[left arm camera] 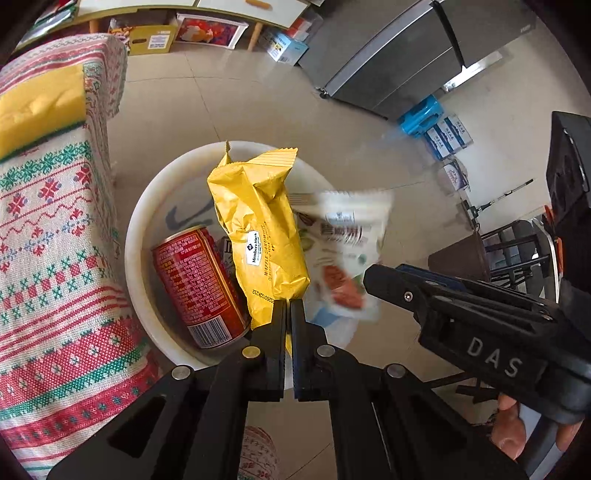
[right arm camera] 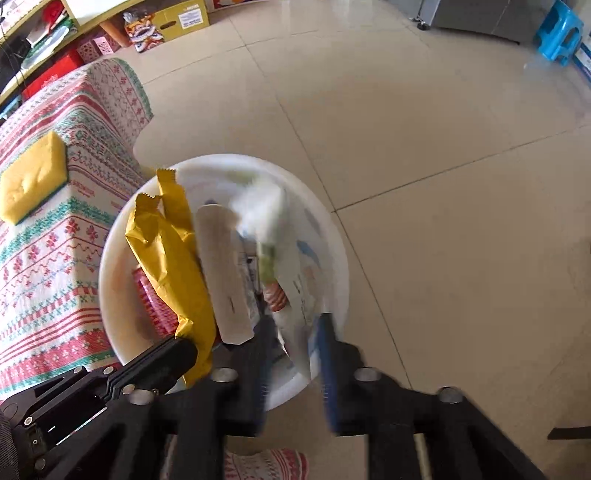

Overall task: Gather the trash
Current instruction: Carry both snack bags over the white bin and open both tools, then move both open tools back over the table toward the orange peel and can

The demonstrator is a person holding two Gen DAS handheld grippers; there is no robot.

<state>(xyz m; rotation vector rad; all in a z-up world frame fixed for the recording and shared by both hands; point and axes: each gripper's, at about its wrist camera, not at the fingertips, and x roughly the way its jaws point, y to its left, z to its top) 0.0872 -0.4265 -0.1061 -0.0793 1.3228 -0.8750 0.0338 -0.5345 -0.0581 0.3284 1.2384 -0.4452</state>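
A white bin (left arm camera: 140, 236) stands on the floor beside the cloth-covered table; it also shows in the right wrist view (right arm camera: 340, 266). A red can (left arm camera: 199, 284) lies inside it. My left gripper (left arm camera: 288, 314) is shut on the bottom edge of a yellow waffle sandwich wrapper (left arm camera: 258, 232) and holds it upright over the bin; the wrapper also shows in the right wrist view (right arm camera: 173, 258). My right gripper (right arm camera: 295, 354) is open above the bin. A white snack bag (left arm camera: 347, 251), blurred, hangs loose just past its fingers and over the bin (right arm camera: 269, 236).
A table with a red and green patterned cloth (left arm camera: 48, 236) is to the left, with a yellow sponge (left arm camera: 40, 107) on it. Tiled floor (right arm camera: 443, 147) surrounds the bin. A grey fridge (left arm camera: 406, 55), boxes and a blue stool (right arm camera: 557, 33) stand farther off.
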